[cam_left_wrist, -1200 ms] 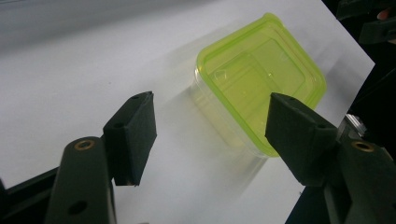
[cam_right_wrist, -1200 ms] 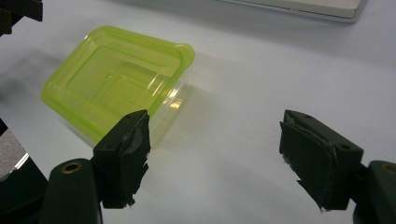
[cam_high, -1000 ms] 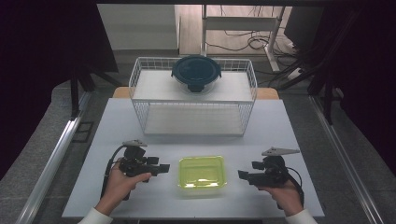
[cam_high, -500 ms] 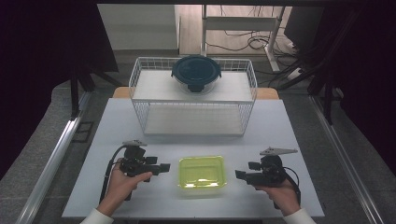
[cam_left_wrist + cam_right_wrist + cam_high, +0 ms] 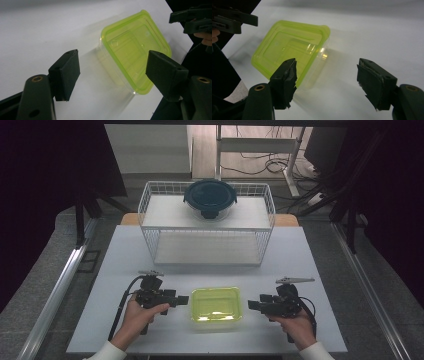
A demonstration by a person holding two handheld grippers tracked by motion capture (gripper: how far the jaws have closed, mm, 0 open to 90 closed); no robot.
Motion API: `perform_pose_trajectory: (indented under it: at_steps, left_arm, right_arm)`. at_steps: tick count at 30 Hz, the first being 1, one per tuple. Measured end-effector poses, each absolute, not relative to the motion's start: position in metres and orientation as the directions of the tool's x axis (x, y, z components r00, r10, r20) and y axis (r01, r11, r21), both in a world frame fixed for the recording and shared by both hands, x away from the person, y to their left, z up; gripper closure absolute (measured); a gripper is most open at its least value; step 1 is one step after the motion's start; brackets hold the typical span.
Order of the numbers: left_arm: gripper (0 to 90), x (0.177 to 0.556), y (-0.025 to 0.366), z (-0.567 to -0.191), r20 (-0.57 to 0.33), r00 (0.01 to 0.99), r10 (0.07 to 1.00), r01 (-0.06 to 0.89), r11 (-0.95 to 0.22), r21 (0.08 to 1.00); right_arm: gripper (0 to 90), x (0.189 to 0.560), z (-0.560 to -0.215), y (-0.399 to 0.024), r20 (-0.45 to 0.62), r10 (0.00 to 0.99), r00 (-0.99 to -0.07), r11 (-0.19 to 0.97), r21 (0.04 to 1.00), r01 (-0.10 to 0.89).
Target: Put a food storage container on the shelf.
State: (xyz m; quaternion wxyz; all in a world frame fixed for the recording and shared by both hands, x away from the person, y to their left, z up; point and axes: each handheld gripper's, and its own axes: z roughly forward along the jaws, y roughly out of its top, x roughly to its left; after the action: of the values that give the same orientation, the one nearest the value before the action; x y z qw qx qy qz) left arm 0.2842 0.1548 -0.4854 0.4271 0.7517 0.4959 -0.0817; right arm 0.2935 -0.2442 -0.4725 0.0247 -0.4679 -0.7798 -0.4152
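A clear rectangular container with a lime-green lid (image 5: 216,304) lies flat near the table's front edge, between my two grippers. My left gripper (image 5: 183,299) sits just left of it, jaws wide apart and pointing at its short side; in the left gripper view the container (image 5: 135,50) lies beyond the open left gripper (image 5: 113,68). My right gripper (image 5: 253,305) sits a short way right of it, also open. In the right gripper view the lid (image 5: 292,47) lies ahead and left of the right gripper (image 5: 327,77). Neither gripper touches it.
A white wire basket (image 5: 150,227) stands at the back of the white table (image 5: 310,255). A round glass bowl with a dark blue lid (image 5: 210,196) rests on the basket's top. Bare tabletop lies between basket and container.
Both hands have shifted slightly; the right gripper has edged a little toward the container. The container has not moved.
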Motion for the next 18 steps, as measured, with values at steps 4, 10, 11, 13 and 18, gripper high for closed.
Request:
perform_pose_trajectory:
  at_steps: [4,10,11,13,18]
  left_arm:
    - [27.6,0.287,0.152,-0.490,-0.576,0.477,0.663,0.831,-0.129,0.540]
    - [29.1,0.293,0.151,-0.500,-0.624,0.440,0.646,0.859,-0.099,0.503]
    - [29.3,0.293,0.150,-0.502,-0.628,0.435,0.645,0.862,-0.095,0.499]
    - [30.1,0.294,0.149,-0.503,-0.635,0.427,0.644,0.866,-0.090,0.491]
    - [33.7,0.294,0.145,-0.506,-0.639,0.418,0.645,0.871,-0.084,0.484]
  right_arm:
    - [33.7,0.298,-0.475,-0.233,0.433,0.702,-0.566,0.232,0.613,0.756]
    - [37.4,0.305,-0.480,-0.218,0.451,0.691,-0.565,0.247,0.588,0.770]
    - [37.8,0.306,-0.481,-0.216,0.454,0.689,-0.565,0.247,0.585,0.772]
    - [38.5,0.308,-0.483,-0.212,0.457,0.690,-0.561,0.248,0.579,0.777]
    - [39.4,0.311,-0.488,-0.208,0.457,0.699,-0.551,0.252,0.563,0.787]
